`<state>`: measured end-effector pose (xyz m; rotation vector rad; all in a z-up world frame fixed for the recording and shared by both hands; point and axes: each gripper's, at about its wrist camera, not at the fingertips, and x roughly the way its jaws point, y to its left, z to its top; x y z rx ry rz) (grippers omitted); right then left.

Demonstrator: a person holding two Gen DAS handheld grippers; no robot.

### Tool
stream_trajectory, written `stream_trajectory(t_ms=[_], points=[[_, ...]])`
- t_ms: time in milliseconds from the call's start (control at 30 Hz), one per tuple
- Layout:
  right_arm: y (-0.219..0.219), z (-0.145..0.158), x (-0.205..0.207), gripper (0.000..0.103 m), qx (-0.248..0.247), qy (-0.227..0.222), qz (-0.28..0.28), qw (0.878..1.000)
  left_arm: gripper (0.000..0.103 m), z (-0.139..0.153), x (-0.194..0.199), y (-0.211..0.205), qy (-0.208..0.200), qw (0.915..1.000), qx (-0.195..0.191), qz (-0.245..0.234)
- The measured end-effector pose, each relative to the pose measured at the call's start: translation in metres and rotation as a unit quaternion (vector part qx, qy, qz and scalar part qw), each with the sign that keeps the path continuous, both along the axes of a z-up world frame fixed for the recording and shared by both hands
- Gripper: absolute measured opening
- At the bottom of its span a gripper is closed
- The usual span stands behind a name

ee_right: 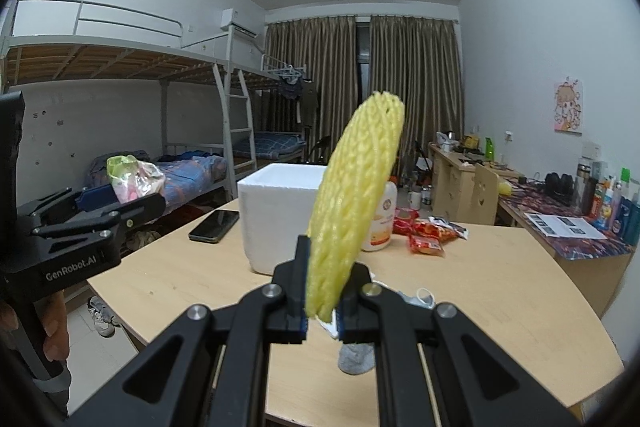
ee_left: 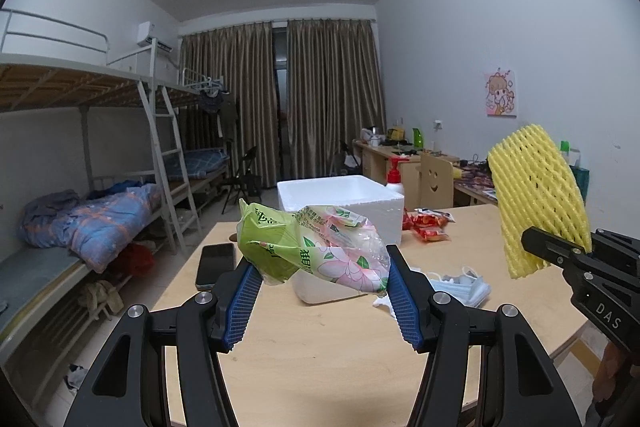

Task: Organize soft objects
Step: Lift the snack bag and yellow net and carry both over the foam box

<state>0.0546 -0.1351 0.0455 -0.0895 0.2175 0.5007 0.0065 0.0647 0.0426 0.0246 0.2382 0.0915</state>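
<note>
The left gripper jaws pinch a tissue pack and the right gripper jaws squeeze a foam net, both aloft over the counter, likely bound for the foam box.

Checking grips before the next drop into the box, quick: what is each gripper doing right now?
Left gripper: closed on the green and pink plastic bag.
Right gripper: shut on the yellow foam net.

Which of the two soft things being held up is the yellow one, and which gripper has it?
The yellow foam fruit net, pinched upright in the right gripper. The other, in the left gripper, is a crinkly green and pink floral plastic bag.
</note>
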Motion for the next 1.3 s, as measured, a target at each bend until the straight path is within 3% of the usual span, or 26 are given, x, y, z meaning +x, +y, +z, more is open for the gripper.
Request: stream_trajectory(t_ms=[667, 1300], points=[[0.025, 0.011, 0.024, 0.012, -0.004, 0.010, 0.041, 0.999, 0.062, 0.008, 0.020, 0.002, 0.007, 0.9999, -0.002, 0.013], [0.034, 0.028, 0.070, 0.012, -0.002, 0.016, 0.060, 0.998, 0.062, 0.030, 0.079, 0.008, 0.019, 0.9998, -0.006, 0.008]])
